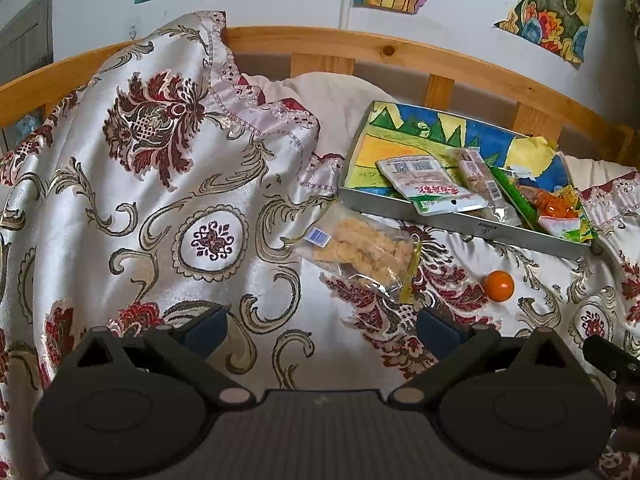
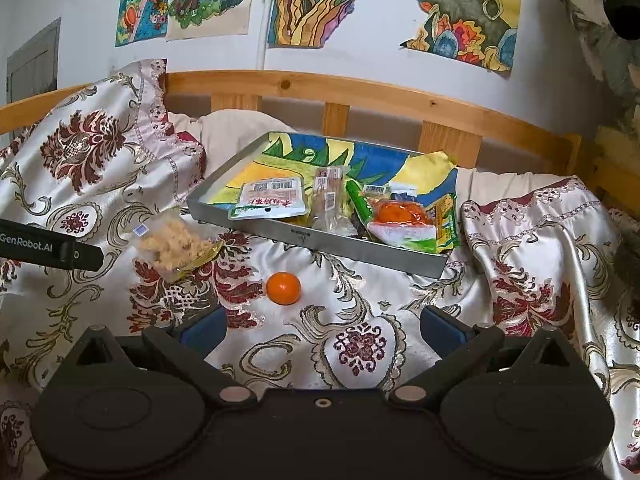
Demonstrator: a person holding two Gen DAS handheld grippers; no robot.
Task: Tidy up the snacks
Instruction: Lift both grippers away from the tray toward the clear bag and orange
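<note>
A grey metal tray [image 1: 472, 226] [image 2: 320, 240] lined with a painted sheet lies on the bed and holds several snack packets: a white and green pouch [image 1: 430, 188] [image 2: 270, 200], a clear bar packet [image 1: 478, 180] [image 2: 330, 196] and an orange snack in a green wrapper [image 1: 554, 208] [image 2: 400, 216]. A clear bag of beige crisps [image 1: 360, 250] [image 2: 174, 244] lies on the cover left of the tray. A small orange [image 1: 499, 285] [image 2: 283, 287] lies in front of the tray. My left gripper [image 1: 322, 330] is open and empty, short of the crisp bag. My right gripper [image 2: 322, 326] is open and empty, just short of the orange.
A floral satin cover [image 1: 180, 200] [image 2: 520, 280] drapes the bed in folds. A wooden rail [image 1: 360, 46] [image 2: 360, 92] runs behind the tray, with drawings on the wall above. The left gripper's body [image 2: 48, 250] shows at the left edge of the right wrist view.
</note>
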